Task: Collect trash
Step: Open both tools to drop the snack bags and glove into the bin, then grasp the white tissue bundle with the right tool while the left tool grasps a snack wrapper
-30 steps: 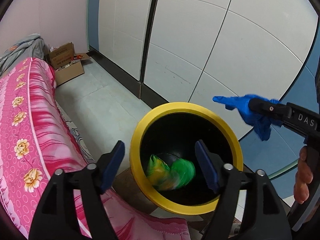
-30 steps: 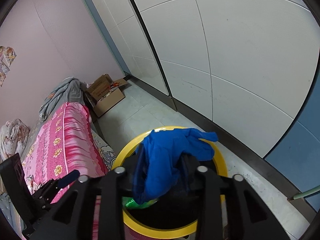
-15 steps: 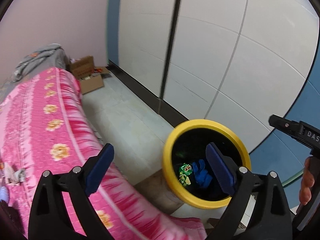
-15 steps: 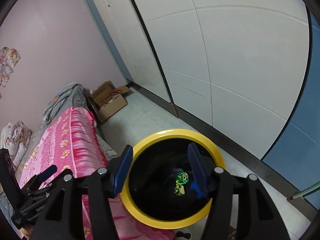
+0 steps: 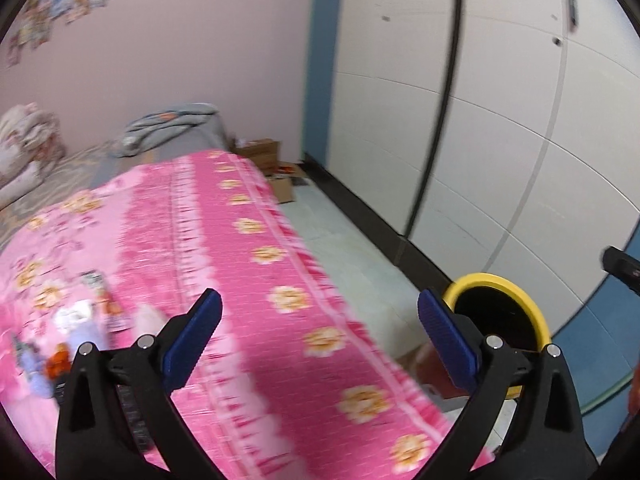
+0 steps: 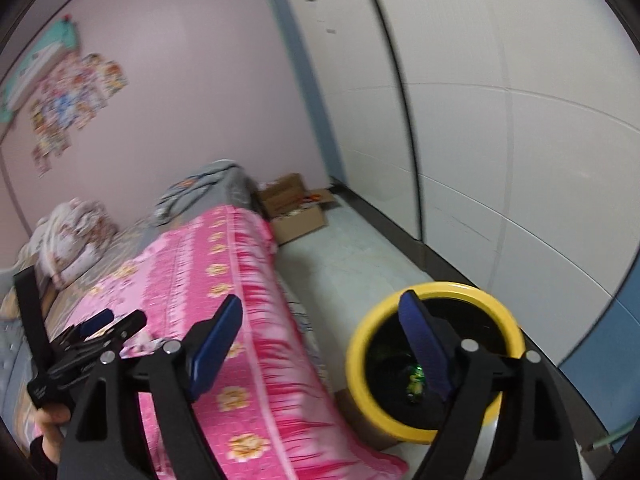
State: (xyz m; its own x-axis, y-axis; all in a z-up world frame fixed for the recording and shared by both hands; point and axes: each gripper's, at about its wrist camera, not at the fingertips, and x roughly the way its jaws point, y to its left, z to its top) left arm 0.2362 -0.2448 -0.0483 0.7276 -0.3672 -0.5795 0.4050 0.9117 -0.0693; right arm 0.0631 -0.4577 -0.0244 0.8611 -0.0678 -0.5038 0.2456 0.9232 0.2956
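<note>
A pink floral bedspread (image 5: 248, 280) covers the bed that fills the near left of the room, with a grey blanket (image 6: 208, 188) and a bundle of pale bedding (image 6: 72, 232) at its far end against a pink wall (image 5: 180, 48). Small bits of litter (image 5: 80, 320), blurred, lie on the bedspread at the near left. On the pale tiled floor (image 6: 340, 264) right of the bed stands a black bin with a yellow rim (image 6: 360, 340), close to the bed's near corner; a green wrapper (image 6: 416, 380) shows deep inside it. An open cardboard box (image 6: 296, 208) sits on the floor at the far corner, below white panelled wardrobe doors (image 6: 520, 120). Stickers (image 6: 72, 92) cluster on the pink wall.

The left gripper (image 5: 318, 340) hangs over the bedspread, its jaws having just been opening, now wide with nothing between them. The right gripper (image 6: 328, 348) is above the gap between bed and bin, its jaws likewise just opening, wide and empty.
</note>
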